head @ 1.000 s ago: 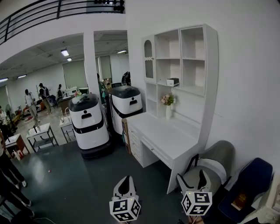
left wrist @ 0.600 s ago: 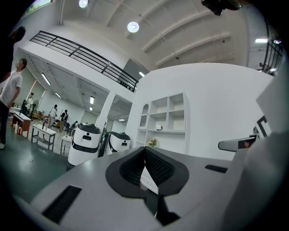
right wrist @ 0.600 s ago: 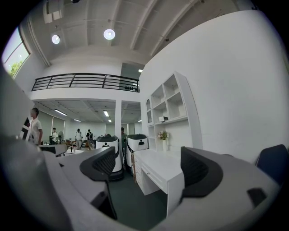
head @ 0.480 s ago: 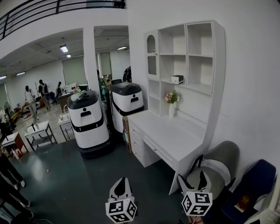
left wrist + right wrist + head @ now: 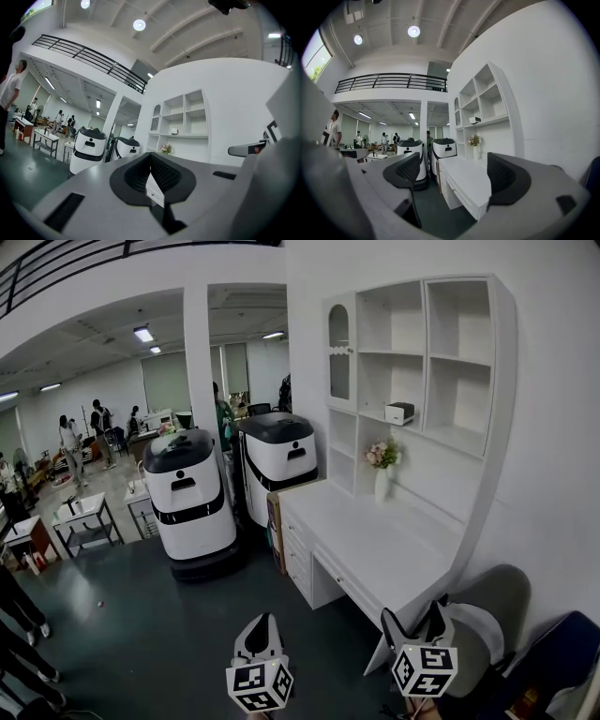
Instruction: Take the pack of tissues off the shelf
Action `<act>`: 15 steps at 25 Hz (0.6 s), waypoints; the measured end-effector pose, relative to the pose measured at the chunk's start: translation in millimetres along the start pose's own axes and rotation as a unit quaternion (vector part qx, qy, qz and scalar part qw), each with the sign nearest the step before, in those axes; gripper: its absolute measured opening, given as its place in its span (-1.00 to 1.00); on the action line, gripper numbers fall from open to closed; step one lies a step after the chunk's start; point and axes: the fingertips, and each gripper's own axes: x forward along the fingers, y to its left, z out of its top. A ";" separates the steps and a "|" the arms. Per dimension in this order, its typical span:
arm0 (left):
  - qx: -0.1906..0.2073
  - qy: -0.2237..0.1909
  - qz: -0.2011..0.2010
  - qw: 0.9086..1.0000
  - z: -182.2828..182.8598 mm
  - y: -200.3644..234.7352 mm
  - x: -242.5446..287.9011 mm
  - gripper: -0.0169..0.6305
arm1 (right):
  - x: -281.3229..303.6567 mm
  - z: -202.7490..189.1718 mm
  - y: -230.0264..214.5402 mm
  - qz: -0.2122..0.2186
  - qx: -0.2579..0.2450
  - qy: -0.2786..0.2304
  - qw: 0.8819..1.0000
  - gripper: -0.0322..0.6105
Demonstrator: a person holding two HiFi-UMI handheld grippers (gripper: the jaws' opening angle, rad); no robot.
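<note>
Head view: one tissue pack [image 5: 400, 412], one vase [image 5: 382, 486], two robots [image 5: 192, 493] [image 5: 278, 463].

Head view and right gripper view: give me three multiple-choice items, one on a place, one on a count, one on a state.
1. Where is the tissue pack? A desk; B shelf above the vase; C floor.
2. How many white robots stand beside the desk? A one; B two; C four.
3. The right gripper is: A open, empty; B shut on the pack; C shut on the vase.
B: it sits in a shelf compartment. B: two stand side by side. A: jaws apart, nothing between.
</note>
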 end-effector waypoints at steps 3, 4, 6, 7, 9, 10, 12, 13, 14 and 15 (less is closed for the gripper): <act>0.001 -0.002 0.001 1.000 0.1 1.4 41.8 -0.89 | 42.3 0.3 -11.0 0.001 0.001 0.005 1.000 0.47; 0.001 -0.002 0.002 1.000 0.0 1.6 56.8 -0.89 | 56.5 0.9 -15.4 0.001 0.002 0.006 1.000 0.47; 0.000 -0.002 0.003 1.000 -1.3 0.8 86.4 -0.89 | 84.3 1.5 -25.3 0.001 0.005 0.006 1.000 0.48; 0.001 -0.002 0.002 1.000 -2.2 -0.4 100.6 -0.89 | 97.8 1.4 -30.6 0.001 0.006 0.006 1.000 0.48; 0.005 -0.001 0.002 1.000 -3.9 -3.5 127.8 -0.89 | 124.0 1.3 -41.1 0.001 0.010 0.007 1.000 0.47; 0.006 -0.001 0.002 1.000 -4.4 -4.8 140.3 -0.89 | 136.2 1.4 -45.6 0.001 0.013 0.007 1.000 0.48; 0.008 0.001 0.004 1.000 -5.5 -6.0 160.9 -0.89 | 156.6 1.0 -53.0 0.001 0.018 0.008 1.000 0.48; 0.009 0.002 0.005 1.000 -6.6 -6.4 169.5 -0.89 | 165.0 0.5 -56.5 0.000 0.021 0.008 1.000 0.48; 0.010 0.004 0.006 1.000 -8.0 -7.0 177.1 -0.89 | 172.5 -0.3 -59.9 -0.001 0.025 0.007 1.000 0.48; 0.012 0.007 0.005 1.000 -9.6 -7.8 183.8 -0.89 | 179.1 -1.3 -62.9 -0.002 0.030 0.007 1.000 0.48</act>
